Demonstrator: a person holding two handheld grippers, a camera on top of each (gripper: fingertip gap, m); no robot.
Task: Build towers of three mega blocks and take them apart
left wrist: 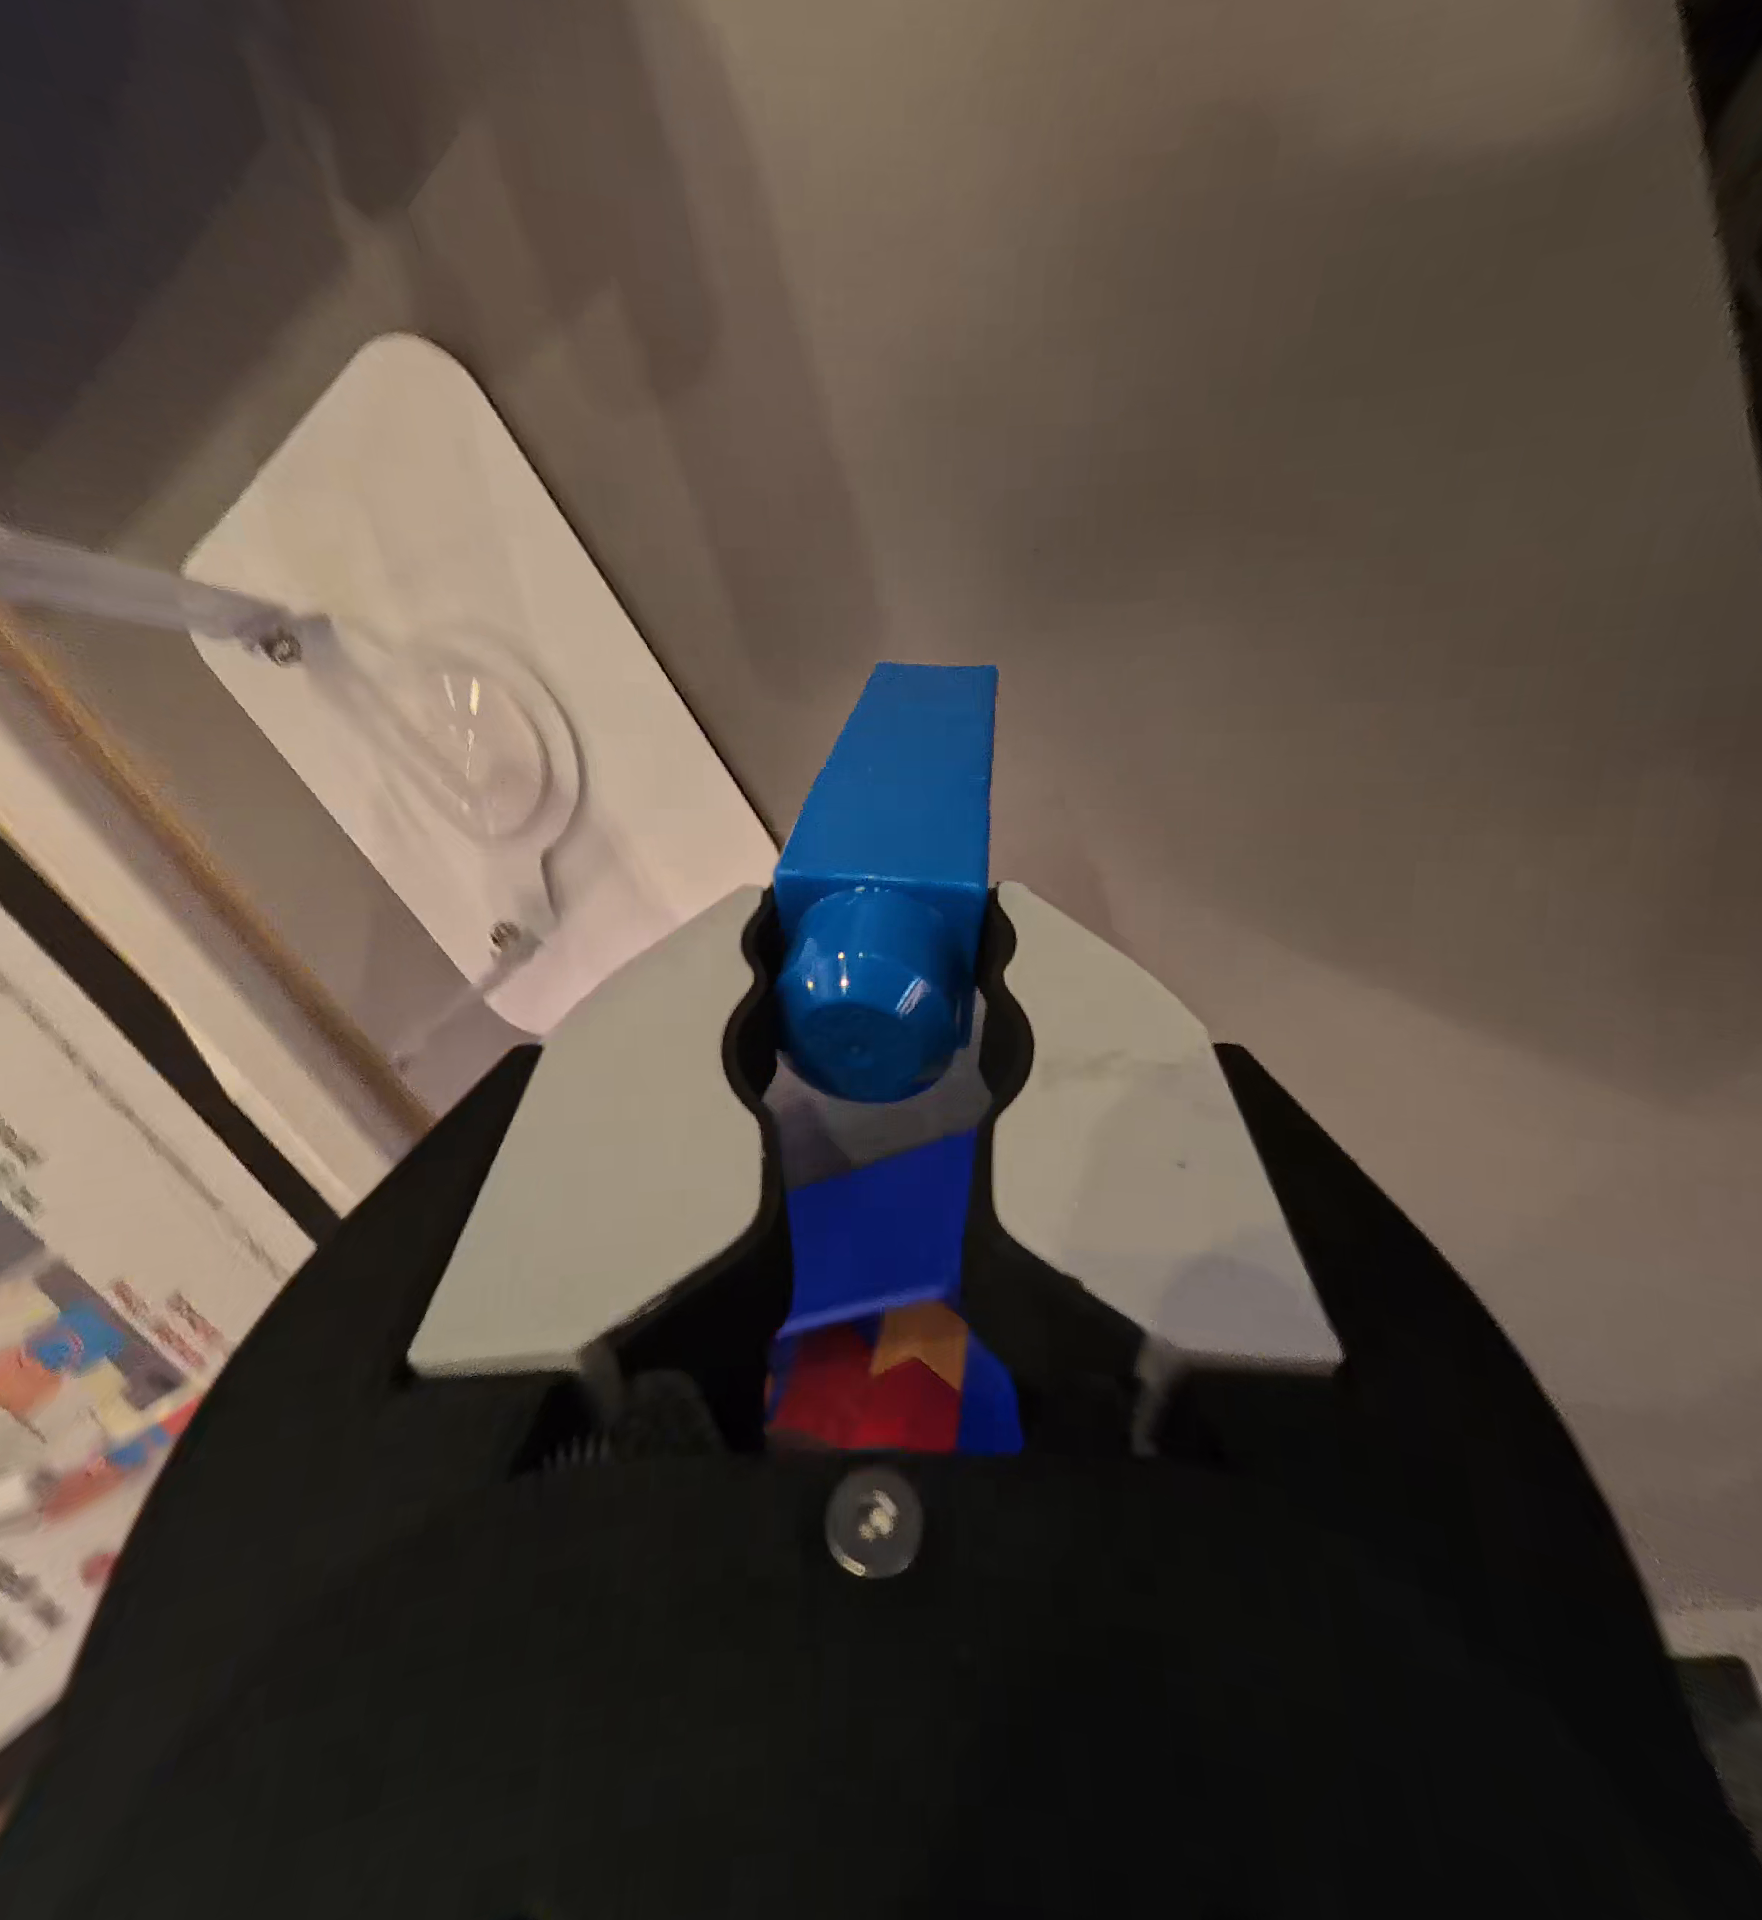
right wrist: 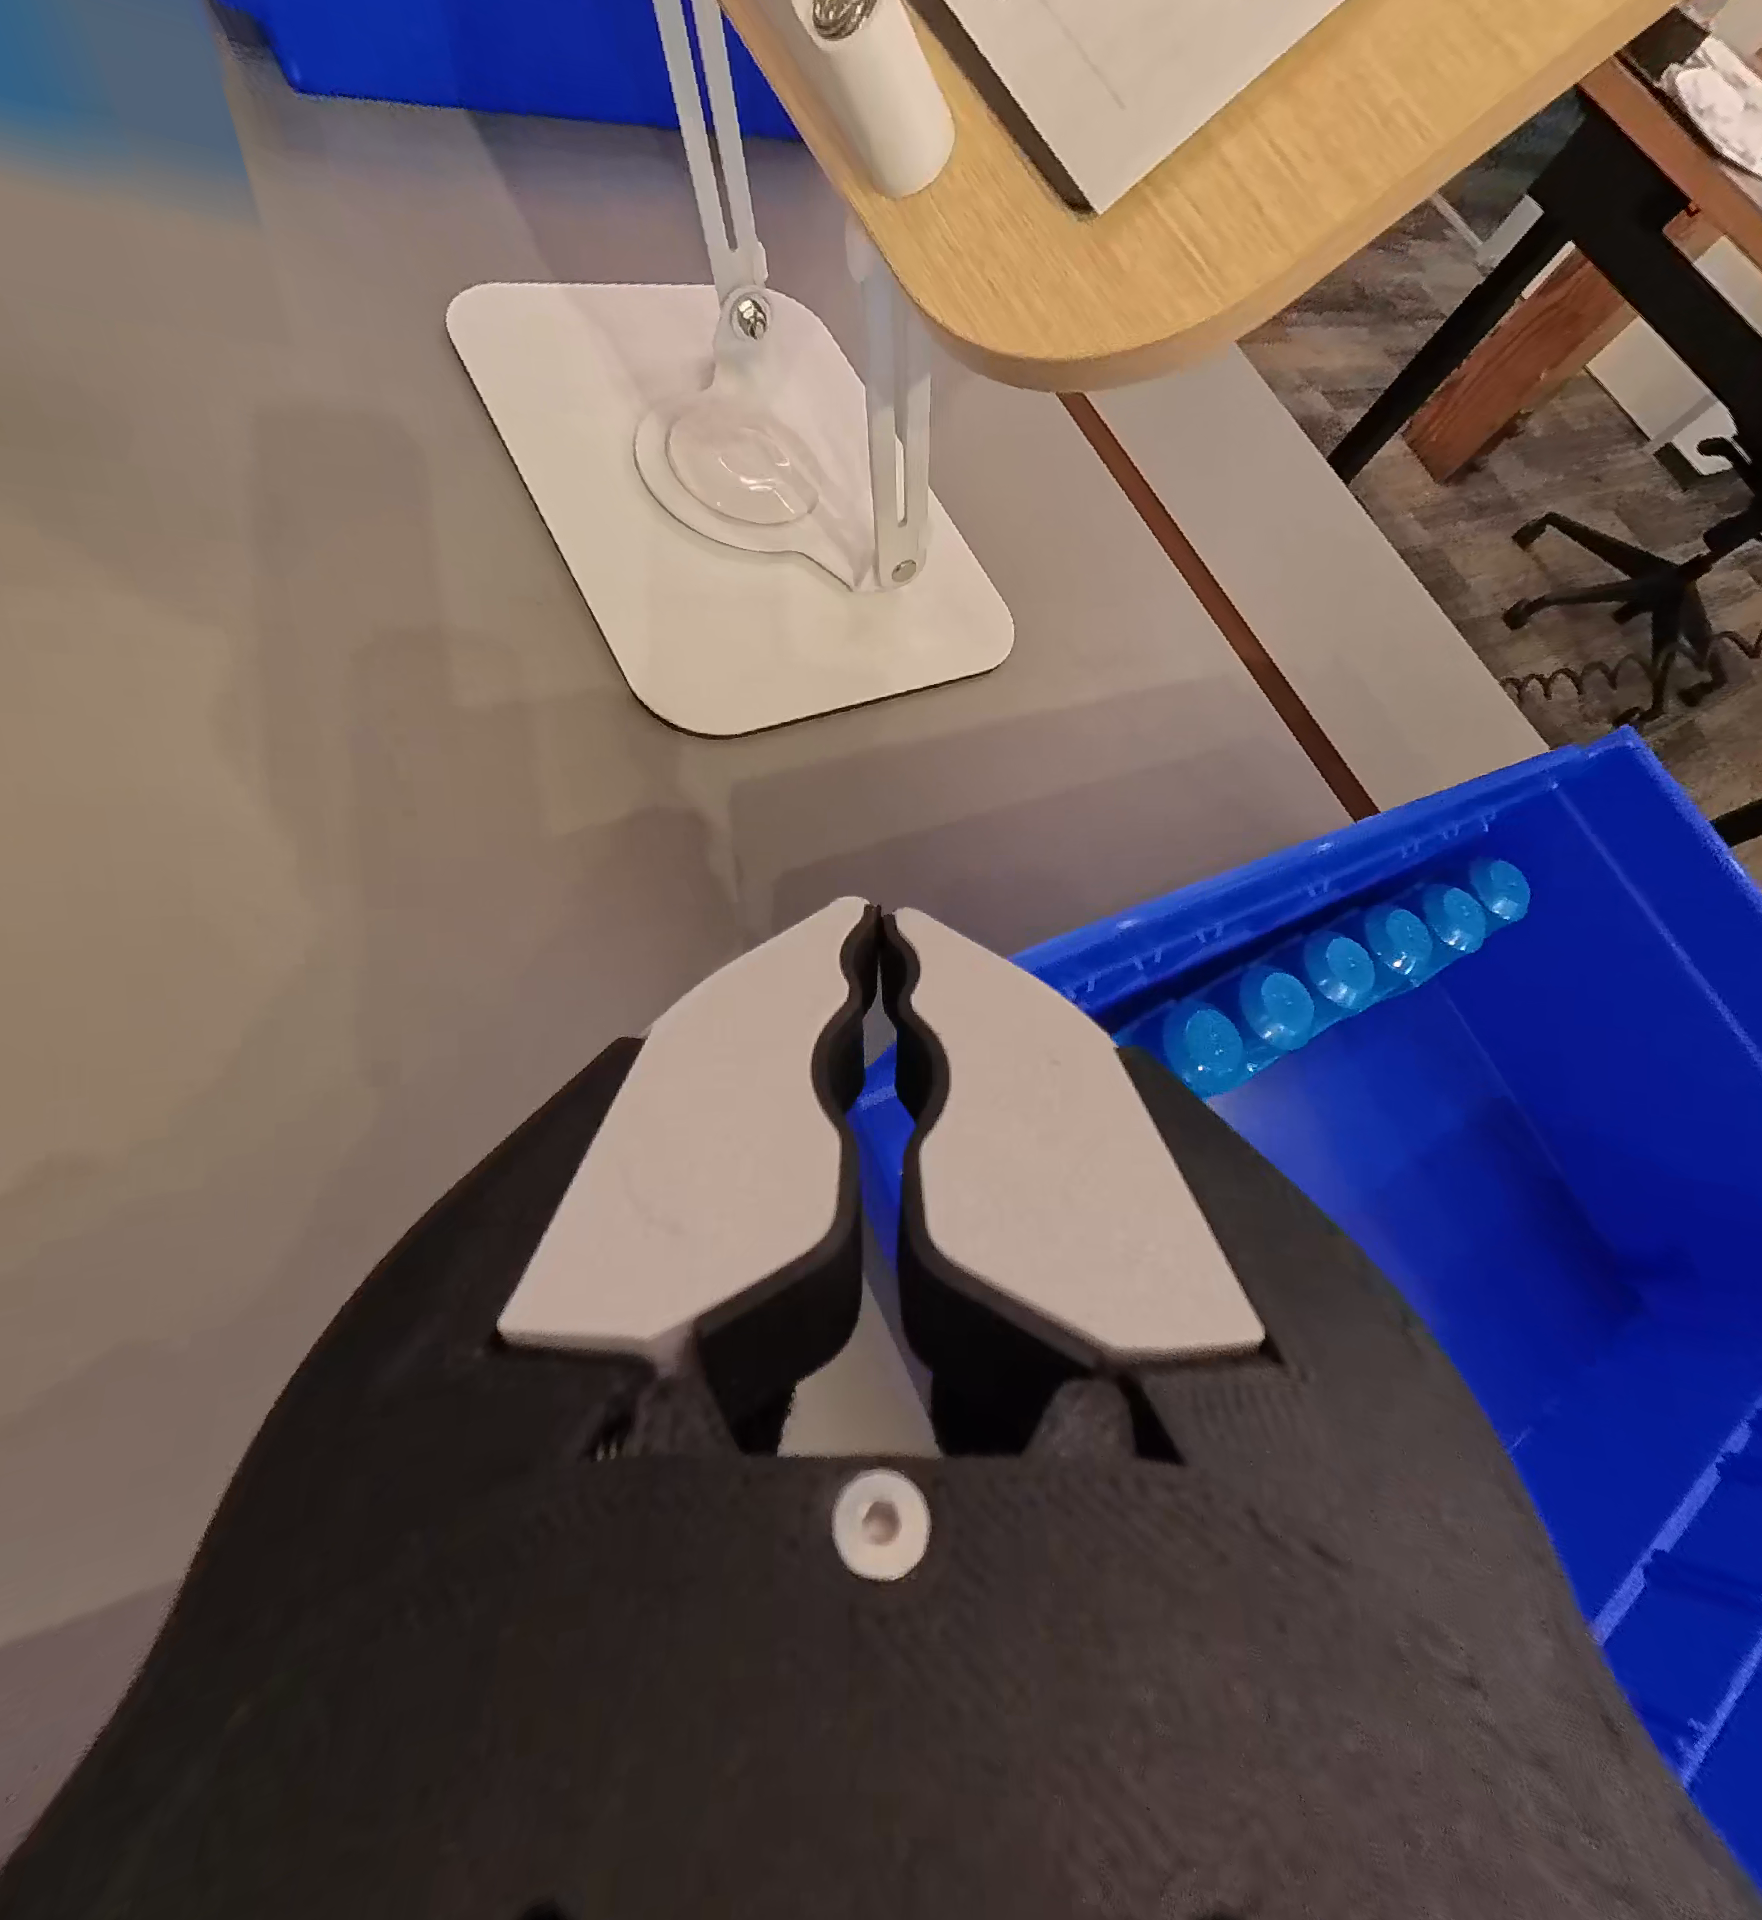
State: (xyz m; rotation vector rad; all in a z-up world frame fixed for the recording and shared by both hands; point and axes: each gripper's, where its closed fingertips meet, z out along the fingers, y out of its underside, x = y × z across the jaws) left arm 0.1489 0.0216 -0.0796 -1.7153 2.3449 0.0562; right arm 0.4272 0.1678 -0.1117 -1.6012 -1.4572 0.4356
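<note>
My left gripper (left wrist: pixel 882 935) is shut on a blue mega block (left wrist: pixel 898 790); both pads press on its sides and its round stud faces the camera. It is held up above the grey table (left wrist: pixel 1272 520). Below, through the gap between the fingers, part of a blue bin (left wrist: pixel 877 1226) shows with red and yellow blocks (left wrist: pixel 856 1392) in it. My right gripper (right wrist: pixel 877 920) is shut with nothing between its pads, over the near rim of a blue bin (right wrist: pixel 1583 1195). A long translucent light blue block (right wrist: pixel 1344 971) with several studs lies along that bin's far wall.
A white lamp base (right wrist: pixel 731 520) with a clear dome stands on the grey table (right wrist: pixel 233 727); it also shows in the left wrist view (left wrist: pixel 441 623). A wooden shelf (right wrist: pixel 1168 239) overhangs at the upper right. Printed sheets (left wrist: pixel 25 1247) lie at the left. Tip to tip, the grippers are about 30 cm apart.
</note>
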